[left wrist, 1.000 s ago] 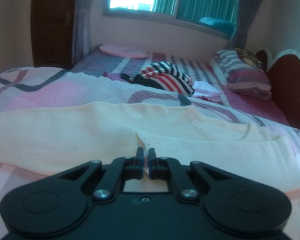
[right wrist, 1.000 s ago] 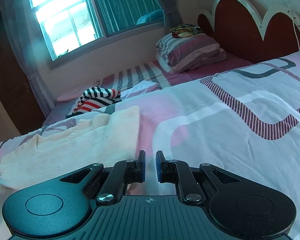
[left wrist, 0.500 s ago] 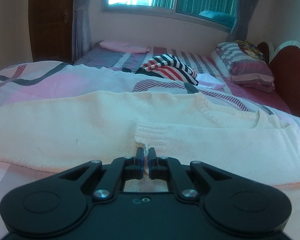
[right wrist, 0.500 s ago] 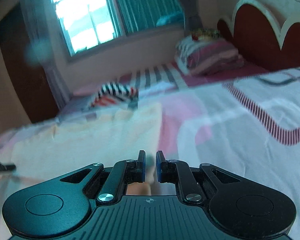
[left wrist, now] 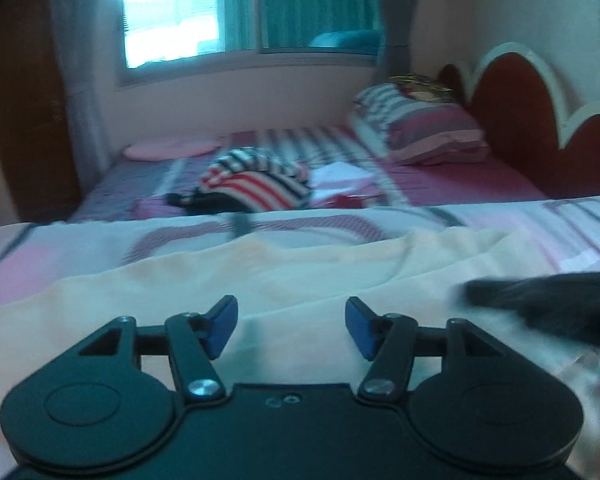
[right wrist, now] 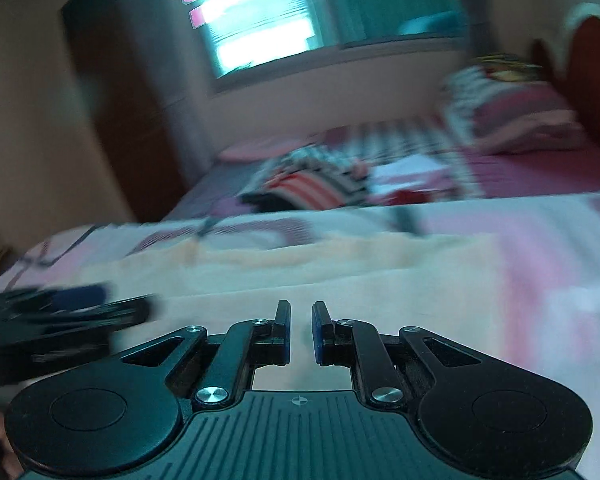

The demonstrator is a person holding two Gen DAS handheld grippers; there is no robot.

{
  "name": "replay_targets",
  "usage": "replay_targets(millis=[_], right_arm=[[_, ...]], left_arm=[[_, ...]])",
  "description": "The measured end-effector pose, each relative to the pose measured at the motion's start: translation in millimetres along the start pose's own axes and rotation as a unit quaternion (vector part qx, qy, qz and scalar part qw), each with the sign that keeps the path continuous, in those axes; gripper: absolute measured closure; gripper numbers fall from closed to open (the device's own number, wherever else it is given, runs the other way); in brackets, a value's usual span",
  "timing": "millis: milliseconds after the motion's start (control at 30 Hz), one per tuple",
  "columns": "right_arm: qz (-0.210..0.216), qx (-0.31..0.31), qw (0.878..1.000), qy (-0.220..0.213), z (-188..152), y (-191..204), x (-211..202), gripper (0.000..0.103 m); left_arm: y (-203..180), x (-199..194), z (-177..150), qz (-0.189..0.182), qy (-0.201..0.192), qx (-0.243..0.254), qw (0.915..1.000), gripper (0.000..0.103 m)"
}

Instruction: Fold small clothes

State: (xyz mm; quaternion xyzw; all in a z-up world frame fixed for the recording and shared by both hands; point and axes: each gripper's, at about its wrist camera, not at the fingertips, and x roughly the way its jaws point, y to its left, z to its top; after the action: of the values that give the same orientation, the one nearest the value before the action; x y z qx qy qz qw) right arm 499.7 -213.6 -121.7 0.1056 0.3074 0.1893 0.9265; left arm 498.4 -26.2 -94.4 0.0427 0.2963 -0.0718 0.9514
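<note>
Left gripper [left wrist: 290,328]: jaws have just been opening and now stand wide apart, blue pads clear of the cloth, nothing between them but the garment lying beneath and ahead.
Cream garment [left wrist: 284,276]: spread flat on the patterned bedspread [left wrist: 52,248], directly ahead of and under the left jaws, running from their left side across to their right; in the right wrist view the same garment [right wrist: 300,276] lies ahead of the right jaws and to their left.
Right gripper [right wrist: 301,332]: jaws narrowly parted, a slim gap between the blue pads, holding nothing; cream cloth shows through the gap below.
Each gripper seen from the other: the right gripper appears as a dark blur [left wrist: 548,300] just right of the left jaws; the left gripper as a dark blur [right wrist: 56,316] just left of the right jaws. The two are close together over the garment.
Striped clothes pile [left wrist: 256,184]: red, white and dark stripes, well beyond the left jaws, past the bedspread's far edge.
Pillows [left wrist: 420,128]: stacked far beyond and to the right of the left jaws, against the red headboard [left wrist: 516,112].
Window [left wrist: 172,20]: bright, on the far wall, beyond and left of the jaws.
</note>
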Motion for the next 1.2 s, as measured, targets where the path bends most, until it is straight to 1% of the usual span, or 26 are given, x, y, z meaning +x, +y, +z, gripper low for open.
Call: replay_targets(millis=[67,133,167,200,233,267,300,333,367,400,467,533,600,667,700,767,800,867,900,1000,1033,1067,1100,1133,1200], right_arm=[[0.022,-0.021,0.999,0.022,-1,6,17,0.091],[0.017,-0.046,0.998,0.032,-2,2,23,0.091],[0.002,-0.044,0.999,0.027,0,-10,22,0.091],[-0.023,-0.03,0.999,0.019,3,-27,18,0.091],[-0.053,-0.009,0.998,0.011,6,-48,13,0.091],[-0.092,0.024,0.995,0.003,11,-76,7,0.091],[-0.115,0.055,0.992,-0.001,14,-100,3,0.097],[-0.115,0.079,0.99,-0.003,17,-118,0,0.103],[-0.107,0.09,0.99,0.0,19,-129,0,0.103],[-0.099,0.082,0.992,0.004,19,-131,1,0.103],[-0.106,0.056,0.993,0.007,19,-126,1,0.103],[-0.108,0.05,0.993,0.01,19,-124,0,0.103],[-0.107,0.054,0.993,0.008,20,-119,-9,0.103],[-0.103,0.045,0.994,0.001,18,-111,-17,0.103],[-0.101,0.041,0.994,0.004,17,-104,-18,0.103],[-0.098,0.041,0.994,0.018,9,-93,-17,0.103],[-0.102,0.042,0.994,0.027,4,-91,-17,0.103],[-0.105,0.036,0.993,0.026,-4,-87,-25,0.103],[-0.107,0.034,0.993,0.028,-8,-85,-31,0.103],[-0.115,0.016,0.993,0.036,-27,-79,-51,0.103],[-0.117,0.008,0.992,0.035,-32,-77,-56,0.103],[-0.121,0.004,0.992,0.03,-35,-76,-61,0.103],[-0.119,0.009,0.993,0.019,-35,-73,-68,0.103],[-0.107,0.019,0.994,0.006,-35,-69,-74,0.103],[-0.083,0.03,0.996,-0.012,-32,-57,-79,0.103]], left_arm=[[-6,11,-2,0.002,0.012,0.013,0.9998,0.045],[2,20,-7,0.021,0.027,0.014,0.9993,0.045],[12,22,-10,0.031,0.031,0.01,0.999,0.045],[28,24,-14,0.051,0.039,0.002,0.9979,0.043],[42,25,-17,0.065,0.045,-0.006,0.9968,0.039],[58,24,-21,0.067,0.046,-0.021,0.9965,0.036],[67,22,-22,0.063,0.046,-0.033,0.9964,0.031],[71,21,-23,0.061,0.045,-0.036,0.9965,0.03],[70,20,-23,0.062,0.043,-0.029,0.9967,0.031],[66,20,-22,0.065,0.042,-0.022,0.9968,0.031],[61,21,-21,0.07,0.041,-0.013,0.9967,0.031],[62,19,-19,0.069,0.043,-0.023,0.9964,0.032],[58,10,-17,0.072,0.035,-0.021,0.9966,0.038],[45,-2,-16,0.06,0.022,-0.013,0.9979,0.038],[37,-4,-15,0.053,0.018,-0.007,0.9984,0.037],[18,-6,-17,0.043,0.02,0.013,0.9988,0.037],[11,-6,-19,0.04,0.025,0.016,0.9988,0.037],[3,-6,-27,0.029,0.04,0.019,0.9986,0.039],[1,-8,-32,0.033,0.042,0.027,0.9982,0.039],[6,-18,-42,0.037,0.043,0.026,0.998,0.038],[3,-22,-42,0.039,0.04,0.035,0.9978,0.042],[-2,-26,-40,0.04,0.033,0.046,0.9976,0.043],[-9,-31,-37,0.033,0.021,0.053,0.9978,0.041],[-17,-35,-34,0.022,0.011,0.053,0.9983,0.04],[-35,-35,-29,-0.002,0.007,0.043,0.999,0.038]])
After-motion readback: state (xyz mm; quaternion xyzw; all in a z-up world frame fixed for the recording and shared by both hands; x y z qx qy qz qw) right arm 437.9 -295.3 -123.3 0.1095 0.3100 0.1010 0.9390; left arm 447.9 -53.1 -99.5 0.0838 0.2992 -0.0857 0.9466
